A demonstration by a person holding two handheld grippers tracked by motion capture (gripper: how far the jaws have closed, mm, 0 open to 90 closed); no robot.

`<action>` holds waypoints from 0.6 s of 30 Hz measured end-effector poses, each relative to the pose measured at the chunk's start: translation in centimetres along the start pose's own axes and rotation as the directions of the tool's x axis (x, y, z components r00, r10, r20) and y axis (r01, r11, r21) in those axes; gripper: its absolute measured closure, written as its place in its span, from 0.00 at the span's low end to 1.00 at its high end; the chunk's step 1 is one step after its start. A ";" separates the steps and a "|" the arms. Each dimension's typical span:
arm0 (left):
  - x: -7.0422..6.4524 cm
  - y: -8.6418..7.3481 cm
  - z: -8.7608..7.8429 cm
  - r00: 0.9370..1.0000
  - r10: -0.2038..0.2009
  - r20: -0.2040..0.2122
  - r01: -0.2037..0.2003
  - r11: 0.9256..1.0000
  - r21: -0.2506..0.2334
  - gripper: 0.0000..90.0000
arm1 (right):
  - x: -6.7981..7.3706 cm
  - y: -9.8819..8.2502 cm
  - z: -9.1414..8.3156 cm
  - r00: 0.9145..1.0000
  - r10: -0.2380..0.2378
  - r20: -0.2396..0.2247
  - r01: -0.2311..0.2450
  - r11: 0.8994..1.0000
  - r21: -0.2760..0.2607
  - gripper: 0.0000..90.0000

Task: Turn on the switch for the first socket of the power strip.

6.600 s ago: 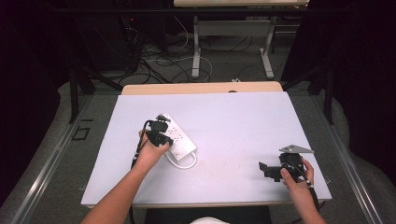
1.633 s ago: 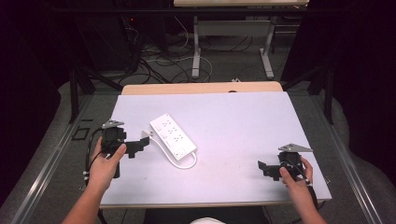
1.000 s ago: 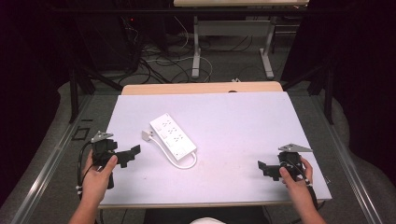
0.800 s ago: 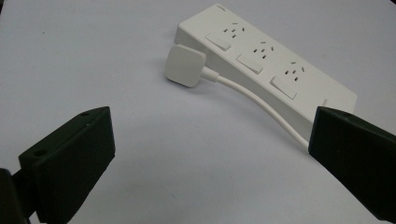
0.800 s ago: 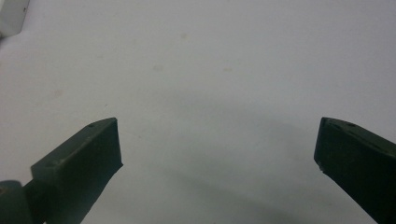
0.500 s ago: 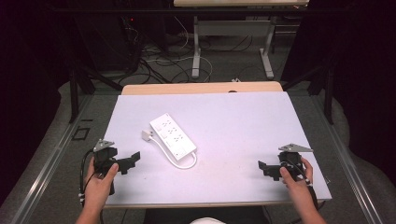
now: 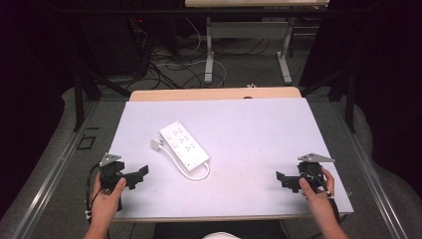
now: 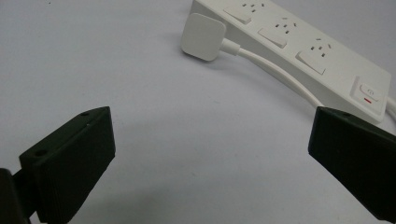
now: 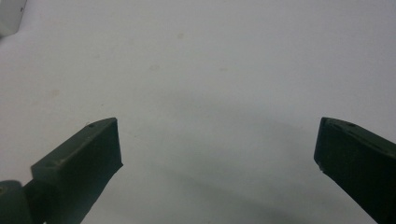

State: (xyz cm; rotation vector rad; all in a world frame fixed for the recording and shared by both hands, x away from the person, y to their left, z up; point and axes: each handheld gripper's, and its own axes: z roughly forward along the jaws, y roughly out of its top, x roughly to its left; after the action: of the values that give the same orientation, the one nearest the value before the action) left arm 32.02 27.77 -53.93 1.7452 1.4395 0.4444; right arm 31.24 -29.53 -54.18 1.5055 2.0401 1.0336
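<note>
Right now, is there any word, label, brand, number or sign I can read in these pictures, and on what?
No readable words, brands or numbers.
Power strip: its switch bears a small power symbol above a red mark; nothing spelled out.
Plug: blank face.
Table: plain, no marking.
Both hand-held grippers: no lettering on the black jaws.

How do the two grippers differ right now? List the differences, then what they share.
The left gripper sits at the table's near-left corner, close to the white power strip; the right gripper sits at the near-right corner, far from it.
The left gripper view takes in the strip and its plug; the right gripper view faces mostly bare tabletop.
Shared: both are hand-held, black, low over the table, with jaws wide open and holding nothing.
</note>
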 end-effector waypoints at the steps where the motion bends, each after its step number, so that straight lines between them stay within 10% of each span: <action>1: 0.0 -0.1 0.0 1.000 0.005 -0.005 -0.005 1.000 0.003 0.00 | 0.0 0.0 0.0 1.000 0.000 0.000 0.000 1.000 -0.002 0.00; 18: 0.6 -0.6 0.4 1.000 0.001 -0.007 -0.001 1.000 0.016 0.01 | -0.1 0.0 0.1 1.000 -0.001 0.003 0.001 1.000 0.002 0.00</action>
State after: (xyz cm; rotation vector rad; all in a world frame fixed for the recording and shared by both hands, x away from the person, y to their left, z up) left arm 32.05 28.17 -54.74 1.7585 1.4510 0.4404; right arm 31.30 -29.62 -54.25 1.5061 2.0398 1.0289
